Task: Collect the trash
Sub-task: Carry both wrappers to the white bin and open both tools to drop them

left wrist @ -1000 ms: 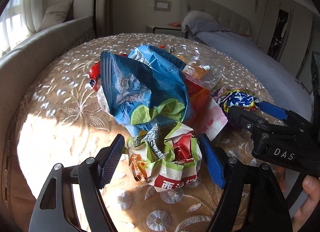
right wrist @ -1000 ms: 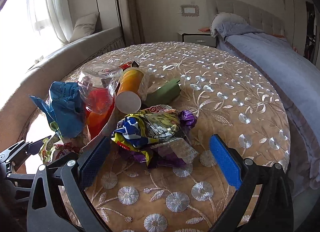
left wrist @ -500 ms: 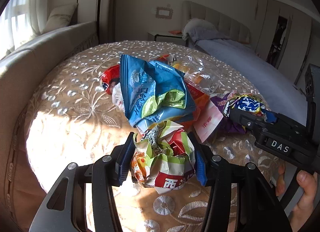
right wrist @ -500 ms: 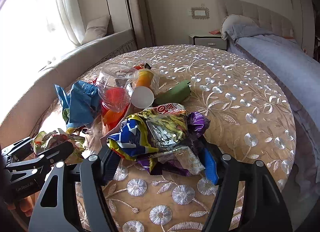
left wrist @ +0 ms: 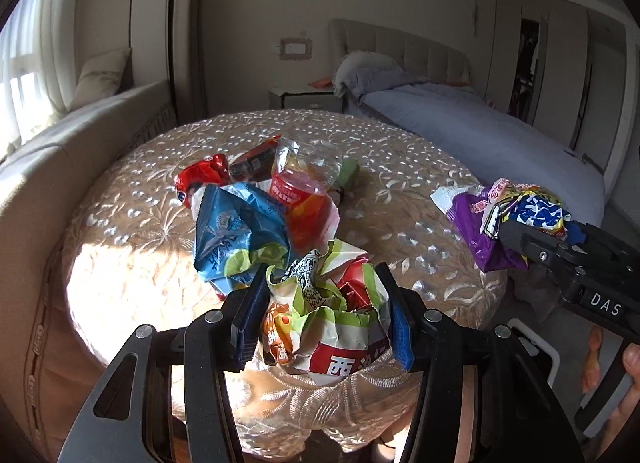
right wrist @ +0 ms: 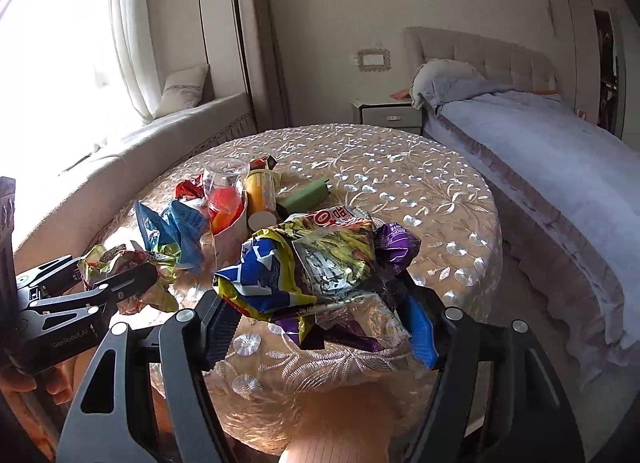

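A second ago both grippers stood open around their trash. Now the left gripper clamps the crumpled green-and-red wrapper, the right gripper clamps the blue-and-purple wrapper bundle, both lifted off the table.

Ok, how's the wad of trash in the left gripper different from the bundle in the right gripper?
The left wad is one crumpled paper wrapper, white, green and red; the right bundle is shiny foil in blue, yellow and purple, apparently several wrappers. The left wad is balled up tight, while the right bundle is looser, with purple film hanging below the gripper. Shared: each is clamped between blue pads, the left gripper and the right gripper, near the table edge.
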`<state>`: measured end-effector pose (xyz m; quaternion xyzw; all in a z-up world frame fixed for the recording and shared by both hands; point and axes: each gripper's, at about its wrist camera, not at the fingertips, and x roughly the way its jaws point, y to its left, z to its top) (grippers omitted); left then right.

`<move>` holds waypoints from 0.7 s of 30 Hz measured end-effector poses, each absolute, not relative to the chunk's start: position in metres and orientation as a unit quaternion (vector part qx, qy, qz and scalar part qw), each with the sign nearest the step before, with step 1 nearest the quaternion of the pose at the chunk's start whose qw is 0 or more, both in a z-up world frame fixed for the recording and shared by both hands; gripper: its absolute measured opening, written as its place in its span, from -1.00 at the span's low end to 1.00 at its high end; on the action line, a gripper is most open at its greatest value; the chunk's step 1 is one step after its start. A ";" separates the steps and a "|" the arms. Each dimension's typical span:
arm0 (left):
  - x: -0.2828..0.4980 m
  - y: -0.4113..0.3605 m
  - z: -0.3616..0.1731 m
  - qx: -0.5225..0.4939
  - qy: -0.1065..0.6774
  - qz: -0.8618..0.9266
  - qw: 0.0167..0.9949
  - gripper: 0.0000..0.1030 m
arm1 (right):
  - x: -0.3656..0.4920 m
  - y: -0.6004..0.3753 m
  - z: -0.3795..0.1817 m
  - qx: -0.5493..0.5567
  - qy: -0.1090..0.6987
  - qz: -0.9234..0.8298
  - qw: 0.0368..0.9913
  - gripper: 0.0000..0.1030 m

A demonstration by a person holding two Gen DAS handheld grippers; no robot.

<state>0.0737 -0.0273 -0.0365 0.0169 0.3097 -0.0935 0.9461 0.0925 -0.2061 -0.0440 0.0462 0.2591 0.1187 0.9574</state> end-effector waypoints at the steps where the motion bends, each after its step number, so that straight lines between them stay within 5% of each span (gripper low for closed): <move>1: 0.071 -0.036 -0.036 0.019 0.310 -0.104 0.945 0.00 | 0.088 -0.211 -0.045 0.047 0.258 0.113 0.958 0.37; 21: 0.072 -0.225 -0.081 0.138 0.330 -0.335 0.872 0.00 | 0.010 -0.339 -0.083 0.078 0.289 -0.032 0.954 0.37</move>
